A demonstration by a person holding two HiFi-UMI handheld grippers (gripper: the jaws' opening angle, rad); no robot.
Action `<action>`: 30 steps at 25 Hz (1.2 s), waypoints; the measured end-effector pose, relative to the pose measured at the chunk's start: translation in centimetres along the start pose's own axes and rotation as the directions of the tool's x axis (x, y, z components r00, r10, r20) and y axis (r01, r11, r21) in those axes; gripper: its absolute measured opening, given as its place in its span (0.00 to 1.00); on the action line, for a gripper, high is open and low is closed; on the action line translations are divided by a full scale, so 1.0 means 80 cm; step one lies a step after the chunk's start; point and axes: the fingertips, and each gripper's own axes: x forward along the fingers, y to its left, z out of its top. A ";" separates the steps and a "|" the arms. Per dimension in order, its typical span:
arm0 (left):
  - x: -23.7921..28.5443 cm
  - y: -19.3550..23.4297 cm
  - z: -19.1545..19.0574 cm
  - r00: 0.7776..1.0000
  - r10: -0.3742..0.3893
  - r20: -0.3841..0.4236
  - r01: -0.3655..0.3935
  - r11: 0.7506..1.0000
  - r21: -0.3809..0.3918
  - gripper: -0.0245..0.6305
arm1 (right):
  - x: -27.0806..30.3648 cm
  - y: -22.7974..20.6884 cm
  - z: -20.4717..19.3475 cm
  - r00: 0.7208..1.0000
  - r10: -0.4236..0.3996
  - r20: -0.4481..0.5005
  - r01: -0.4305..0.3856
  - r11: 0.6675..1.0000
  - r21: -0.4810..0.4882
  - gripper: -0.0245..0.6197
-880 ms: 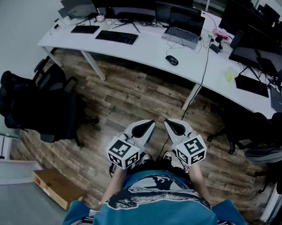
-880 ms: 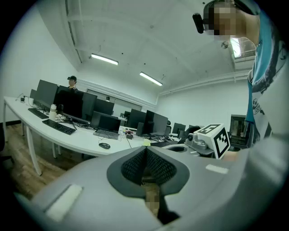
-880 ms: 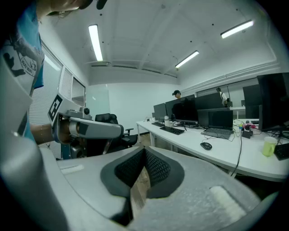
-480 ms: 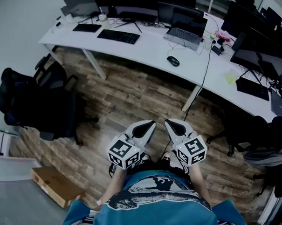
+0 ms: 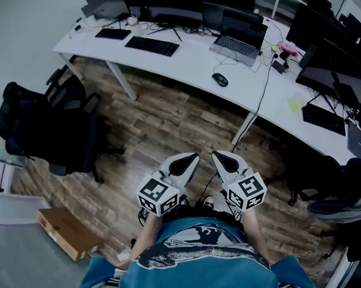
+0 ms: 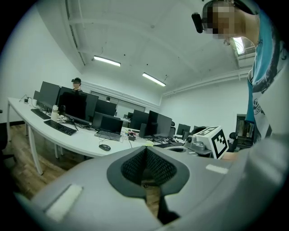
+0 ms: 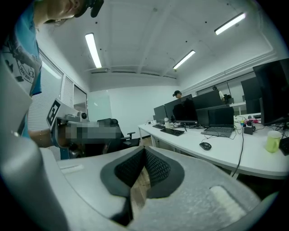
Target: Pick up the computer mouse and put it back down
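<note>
A black computer mouse (image 5: 220, 79) lies on the long white desk (image 5: 190, 63), in front of a laptop (image 5: 238, 36). It also shows in the left gripper view as the mouse (image 6: 104, 147) and in the right gripper view as the mouse (image 7: 206, 145). Both grippers hang close to my body, far short of the desk. My left gripper (image 5: 188, 160) is shut with nothing between its pads. My right gripper (image 5: 220, 159) is shut too and holds nothing.
Black keyboards (image 5: 150, 46), monitors (image 5: 327, 57) and cables crowd the desk. A black office chair (image 5: 47, 128) stands on the left, another chair (image 5: 340, 183) on the right. A cardboard box (image 5: 68, 233) lies on the wooden floor at lower left. A person (image 6: 76, 84) sits behind the monitors.
The desk and floor have slid slightly down and right in the head view. Both grippers keep their place in front of my body, still shut.
</note>
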 end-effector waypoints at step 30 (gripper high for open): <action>0.104 0.039 -0.003 0.999 -0.008 -0.051 0.007 1.000 -0.027 0.06 | 0.042 -0.114 -0.012 0.999 0.019 -0.032 -0.017 0.997 0.072 0.04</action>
